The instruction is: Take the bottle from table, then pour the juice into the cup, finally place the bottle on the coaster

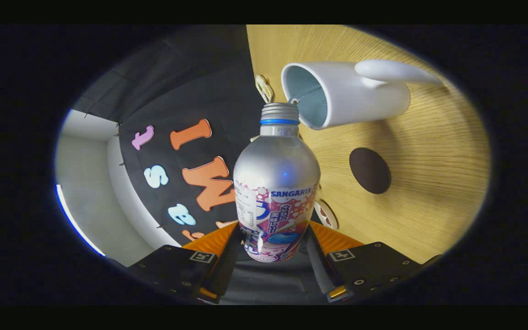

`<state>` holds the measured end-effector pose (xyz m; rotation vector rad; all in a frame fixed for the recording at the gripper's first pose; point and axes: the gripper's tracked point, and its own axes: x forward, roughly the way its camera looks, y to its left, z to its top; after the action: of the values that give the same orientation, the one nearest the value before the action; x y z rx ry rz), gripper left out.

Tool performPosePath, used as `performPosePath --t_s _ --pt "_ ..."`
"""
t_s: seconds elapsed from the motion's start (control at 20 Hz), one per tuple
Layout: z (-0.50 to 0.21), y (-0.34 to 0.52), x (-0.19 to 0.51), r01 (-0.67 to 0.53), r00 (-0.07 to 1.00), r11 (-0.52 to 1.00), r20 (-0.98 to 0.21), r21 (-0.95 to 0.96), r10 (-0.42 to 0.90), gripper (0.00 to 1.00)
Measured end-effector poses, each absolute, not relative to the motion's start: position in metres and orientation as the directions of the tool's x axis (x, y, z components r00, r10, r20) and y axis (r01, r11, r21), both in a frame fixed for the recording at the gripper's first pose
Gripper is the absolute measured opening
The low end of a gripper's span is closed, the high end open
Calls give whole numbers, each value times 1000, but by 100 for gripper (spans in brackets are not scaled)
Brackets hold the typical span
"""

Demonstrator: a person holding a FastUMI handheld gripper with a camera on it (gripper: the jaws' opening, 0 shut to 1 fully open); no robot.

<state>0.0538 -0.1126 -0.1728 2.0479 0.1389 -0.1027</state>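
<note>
Bottle in the claw, tipped at the cup.

We see the claw (pixel 275 240) gripping the bottle (pixel 277 183) low on its labelled body, a finger pressing each side. The view is rolled, so the wooden counter (pixel 429 183) stands like a wall beside the bottle. The bottle's threaded neck sits right at the white cup's (pixel 344 96) open rim. The dark round coaster (pixel 370 170) lies on the counter near the cup, apart from it.

The silver metal bottle (pixel 276 183) wears a pink-and-blue bubbly label and blue neck ring; the white ceramic cup (pixel 351 94), dark brown round coaster (pixel 370 170), light wood-grain desk (pixel 429 183).
</note>
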Motion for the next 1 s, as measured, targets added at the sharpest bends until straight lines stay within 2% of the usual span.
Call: performPosePath --t_s 1.0 --pt "-152 -128 61 99 995 -529 -96 843 34 75"
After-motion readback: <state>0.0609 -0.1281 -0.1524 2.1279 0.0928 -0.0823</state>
